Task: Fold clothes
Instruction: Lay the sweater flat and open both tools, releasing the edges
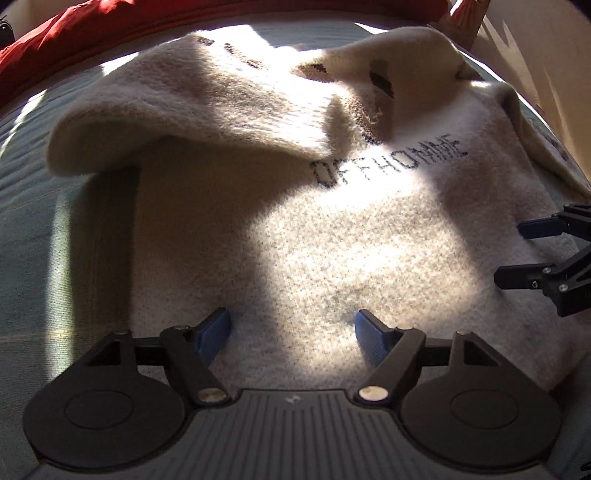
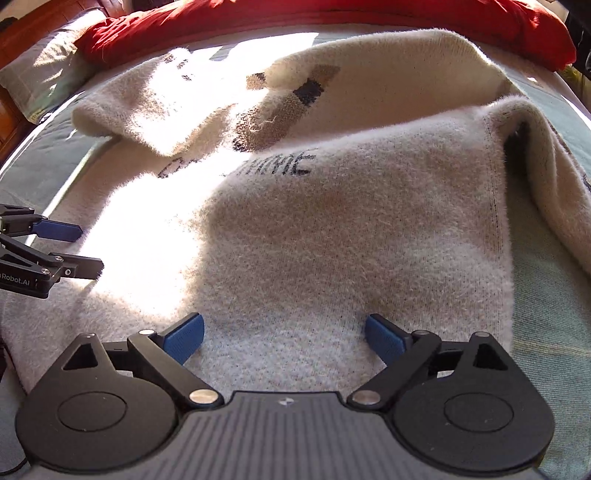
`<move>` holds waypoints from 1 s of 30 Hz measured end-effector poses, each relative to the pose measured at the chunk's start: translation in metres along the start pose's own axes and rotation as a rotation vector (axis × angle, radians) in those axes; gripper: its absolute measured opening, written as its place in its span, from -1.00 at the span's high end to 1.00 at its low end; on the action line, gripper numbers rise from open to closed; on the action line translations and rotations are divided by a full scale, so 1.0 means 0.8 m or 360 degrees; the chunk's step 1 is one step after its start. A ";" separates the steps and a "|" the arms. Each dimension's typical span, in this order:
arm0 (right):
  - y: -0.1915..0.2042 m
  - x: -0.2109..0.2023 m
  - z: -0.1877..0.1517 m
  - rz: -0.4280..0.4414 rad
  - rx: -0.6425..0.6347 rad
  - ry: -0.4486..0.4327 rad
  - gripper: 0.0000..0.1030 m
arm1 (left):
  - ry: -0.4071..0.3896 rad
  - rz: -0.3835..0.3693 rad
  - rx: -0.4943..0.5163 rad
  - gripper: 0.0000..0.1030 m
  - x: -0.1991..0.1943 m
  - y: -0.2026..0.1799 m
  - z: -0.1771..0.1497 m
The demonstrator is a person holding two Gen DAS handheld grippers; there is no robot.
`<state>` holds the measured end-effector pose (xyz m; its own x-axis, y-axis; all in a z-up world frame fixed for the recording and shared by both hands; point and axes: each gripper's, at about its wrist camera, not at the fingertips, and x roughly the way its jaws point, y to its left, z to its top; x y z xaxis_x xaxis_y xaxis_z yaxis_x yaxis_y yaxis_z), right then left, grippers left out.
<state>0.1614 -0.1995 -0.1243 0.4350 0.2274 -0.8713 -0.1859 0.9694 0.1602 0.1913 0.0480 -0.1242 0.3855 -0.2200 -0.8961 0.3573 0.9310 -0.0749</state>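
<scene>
A fuzzy cream sweater [image 1: 332, 251] with dark lettering lies spread on the bed, its sleeves folded in over the far part [image 2: 369, 221]. My left gripper [image 1: 291, 332] hovers open over the sweater's near hem, nothing between its blue pads. My right gripper [image 2: 284, 336] is open too, just above the near hem further right. In the left wrist view the right gripper [image 1: 511, 253] shows at the right edge, fingers apart. The right wrist view has the left gripper [image 2: 90, 249] at its left edge, also open.
The pale blue-green bedcover [image 1: 44, 229] runs around the sweater on both sides [image 2: 546, 295]. A red garment [image 2: 332, 22] lies across the far edge of the bed [image 1: 110, 33]. A grey pillow [image 2: 40, 77] sits at the far left. Strong sunlight and shadows cross the sweater.
</scene>
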 end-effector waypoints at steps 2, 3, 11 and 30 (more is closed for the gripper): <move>0.009 -0.006 0.002 -0.0039 -0.0050 0.0016 -0.90 | -0.0007 0.0021 -0.0005 -0.47 -0.008 -0.002 -0.004; 0.014 -0.011 0.001 -0.0049 -0.0094 0.0017 -0.90 | -0.0014 0.0025 0.0015 -0.46 -0.014 -0.005 -0.006; 0.006 -0.022 -0.051 -0.0087 -0.0309 0.0200 -1.00 | 0.0048 0.0038 0.0104 -0.52 -0.026 -0.012 -0.057; -0.012 -0.046 -0.044 0.0003 -0.0108 0.0176 -1.00 | -0.0020 0.0026 0.0144 -0.53 -0.038 -0.051 -0.031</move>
<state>0.1165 -0.2201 -0.1103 0.3352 0.2141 -0.9175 -0.2477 0.9596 0.1334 0.1442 0.0241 -0.1049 0.4023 -0.2090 -0.8913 0.4258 0.9046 -0.0199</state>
